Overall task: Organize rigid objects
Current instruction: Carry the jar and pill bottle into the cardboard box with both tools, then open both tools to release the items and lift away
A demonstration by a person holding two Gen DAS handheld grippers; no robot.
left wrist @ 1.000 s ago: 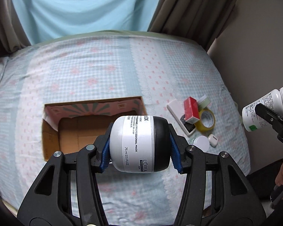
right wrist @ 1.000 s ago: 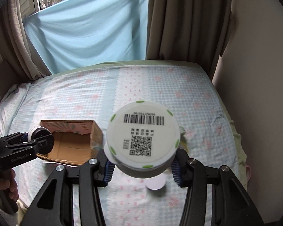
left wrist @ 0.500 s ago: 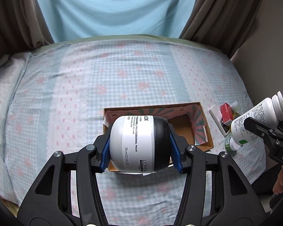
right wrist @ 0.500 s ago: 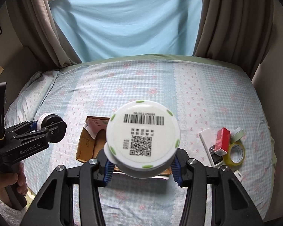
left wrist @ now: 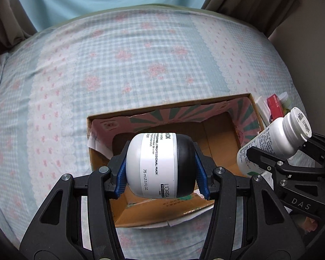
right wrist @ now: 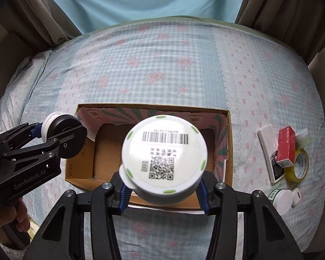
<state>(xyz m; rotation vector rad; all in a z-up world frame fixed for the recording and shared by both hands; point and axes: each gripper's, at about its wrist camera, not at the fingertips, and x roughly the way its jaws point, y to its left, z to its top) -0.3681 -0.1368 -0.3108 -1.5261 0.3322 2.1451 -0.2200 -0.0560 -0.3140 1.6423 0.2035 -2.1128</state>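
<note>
My left gripper (left wrist: 160, 173) is shut on a white jar with a black lid (left wrist: 159, 165), held sideways just above the open cardboard box (left wrist: 169, 108). My right gripper (right wrist: 163, 186) is shut on a white pill bottle (right wrist: 164, 155), its barcoded cap facing the camera, also over the box (right wrist: 228, 143). In the left wrist view the bottle (left wrist: 275, 138) hangs over the box's right side, clamped in the right gripper (left wrist: 277, 153). In the right wrist view the jar (right wrist: 62, 133) and left gripper (right wrist: 54, 134) sit over the box's left edge. The box floor that shows is bare.
The box lies on a bed with a blue checked sheet (right wrist: 162, 65). To its right lie a white remote-like device (right wrist: 269, 151), a red carton (right wrist: 287, 147), a yellow tape roll (right wrist: 300, 166), a small white jar (right wrist: 281, 200) and a white earbud case (right wrist: 295, 196). Curtains and a wall stand behind.
Both grippers have moved in over the box with their loads; the box now lies directly under the jar and the bottle. Both grips are unchanged.
</note>
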